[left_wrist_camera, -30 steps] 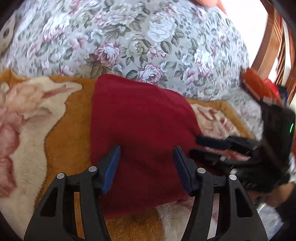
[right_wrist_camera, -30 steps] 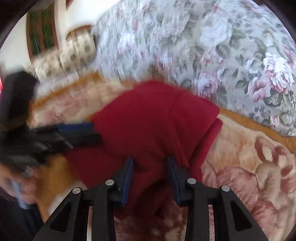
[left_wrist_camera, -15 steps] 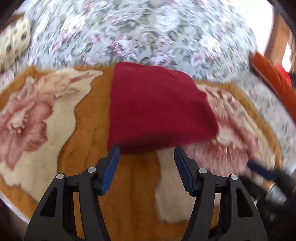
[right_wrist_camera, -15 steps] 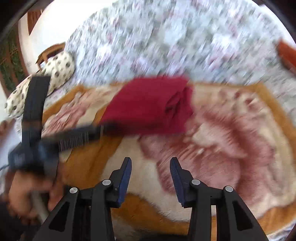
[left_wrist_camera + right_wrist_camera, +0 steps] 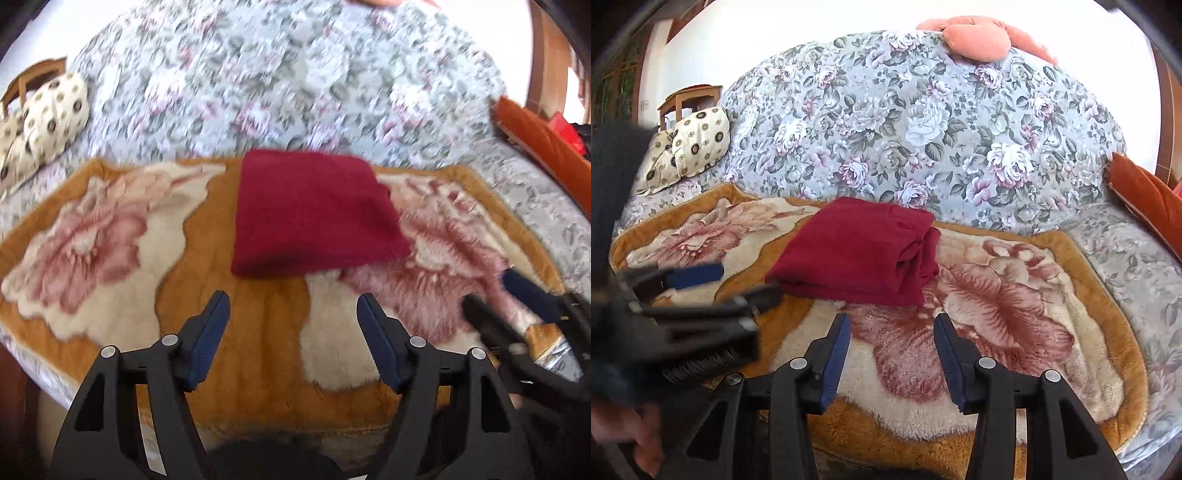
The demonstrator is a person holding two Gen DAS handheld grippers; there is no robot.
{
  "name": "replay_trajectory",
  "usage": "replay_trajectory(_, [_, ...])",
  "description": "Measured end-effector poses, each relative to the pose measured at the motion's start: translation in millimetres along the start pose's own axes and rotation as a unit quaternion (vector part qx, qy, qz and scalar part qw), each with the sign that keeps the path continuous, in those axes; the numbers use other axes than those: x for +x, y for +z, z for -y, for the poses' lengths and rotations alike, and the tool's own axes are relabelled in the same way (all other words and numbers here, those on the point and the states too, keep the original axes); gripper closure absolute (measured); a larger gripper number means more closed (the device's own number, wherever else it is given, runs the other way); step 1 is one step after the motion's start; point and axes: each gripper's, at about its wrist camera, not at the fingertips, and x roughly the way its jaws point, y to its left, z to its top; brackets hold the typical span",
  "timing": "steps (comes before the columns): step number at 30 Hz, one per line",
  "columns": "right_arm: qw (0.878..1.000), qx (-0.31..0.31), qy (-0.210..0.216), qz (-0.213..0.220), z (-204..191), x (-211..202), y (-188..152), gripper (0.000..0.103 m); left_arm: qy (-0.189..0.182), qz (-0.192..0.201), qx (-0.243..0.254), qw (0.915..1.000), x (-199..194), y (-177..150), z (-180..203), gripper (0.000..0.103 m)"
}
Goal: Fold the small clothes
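Note:
A dark red garment (image 5: 314,214) lies folded into a compact rectangle on the orange floral blanket (image 5: 266,325); in the right wrist view (image 5: 860,254) its layered folds show on the right side. My left gripper (image 5: 293,314) is open and empty, held back from the garment's near edge. My right gripper (image 5: 892,332) is open and empty, also short of the garment. The right gripper shows blurred at the left view's right edge (image 5: 517,302); the left gripper shows at the right view's left side (image 5: 701,288).
A floral-covered sofa back (image 5: 923,129) rises behind the blanket. Spotted cushions (image 5: 690,144) lie at the far left, an orange cushion (image 5: 1145,199) at the right, a pink cushion (image 5: 979,40) on top. A wooden chair (image 5: 687,99) stands behind.
Both grippers have pulled back from the red garment. The right gripper, which was closed over the cloth a second ago, has let go and opened. The garment stays folded on the blanket.

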Motion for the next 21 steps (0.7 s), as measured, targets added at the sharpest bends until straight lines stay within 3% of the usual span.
replay_trajectory(1, [1.000,0.005,-0.001,-0.001,2.6,-4.5,-2.5,0.058,0.023,0.003,0.002,0.9997,-1.0,0.0,0.7,0.032])
replay_trajectory(3, [1.000,0.019,0.000,-0.001,7.6,-12.4,-6.6,0.058,0.035,0.017,0.001,0.9992,-7.8,-1.0,0.3,0.032])
replay_trajectory(15, [1.000,-0.001,-0.012,-0.006,2.9,-47.6,-26.4,0.057,0.016,0.055,-0.028,0.9979,-43.3,-10.9,-16.5,0.031])
replay_trajectory(21, [1.000,0.004,-0.005,-0.015,4.9,-44.3,-36.3,0.054,0.021,0.052,-0.026,0.9981,-32.2,-16.6,-24.8,0.031])
